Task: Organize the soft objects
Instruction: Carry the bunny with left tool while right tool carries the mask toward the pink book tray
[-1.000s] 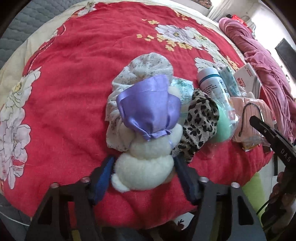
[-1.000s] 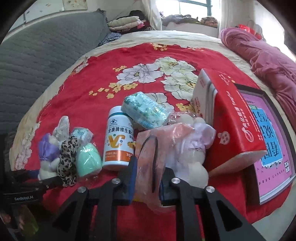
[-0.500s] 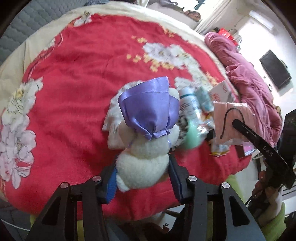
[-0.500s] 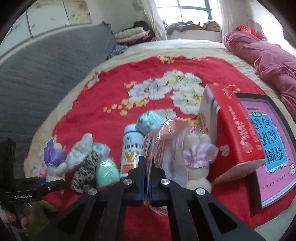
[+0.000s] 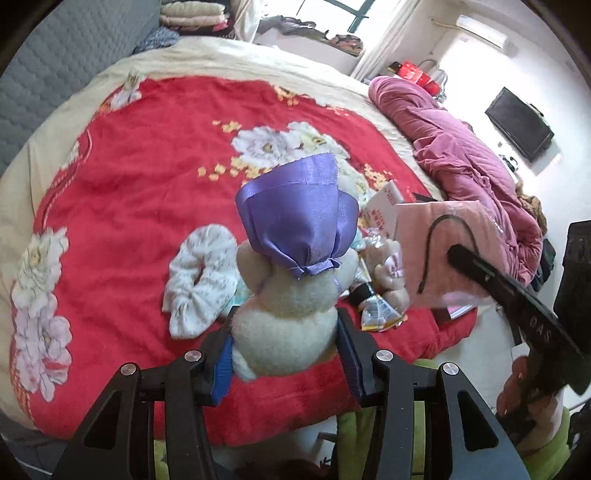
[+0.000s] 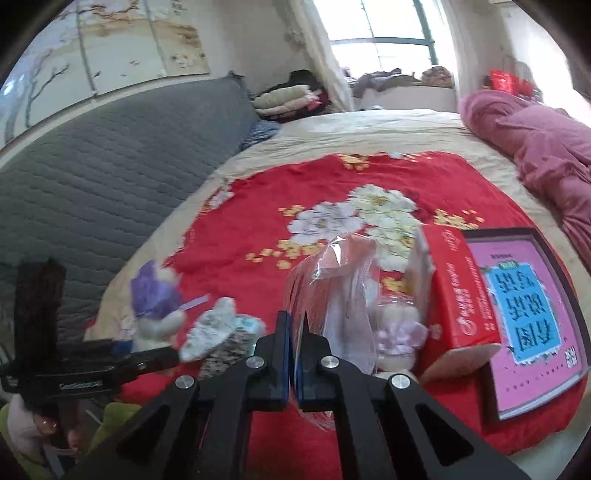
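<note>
Both grippers have risen since the earlier frames, lifting their loads clear of the red floral quilt [image 5: 155,177]. Left to right: a grey quilted headboard [image 6: 92,177] borders the bed's far-left side, with folded bedding [image 6: 288,99] stacked at its end beneath a bright window [image 6: 384,33]. Cream margins frame the quilt, whose upper and left areas lie open. Left gripper [image 5: 284,343]: jaws closed on the cream body of a plush toy with a purple satin hood [image 5: 295,221], held above the quilt. Beneath it lies a white scrunchie [image 5: 203,273], with small packets [image 5: 380,314] near the bed's front edge. Right gripper [image 6: 293,354]: jaws pinched nearly together on a clear plastic bag holding a pink item [image 6: 340,291], raised above a second small plush [image 6: 399,336]. Beside it stands a red box [image 6: 458,284], then a pink-covered book [image 6: 528,314] close to the quilt's right front edge. A bunched magenta blanket [image 5: 461,155] occupies the bed's right side; a dark wall screen [image 5: 519,123] hangs beyond.
</note>
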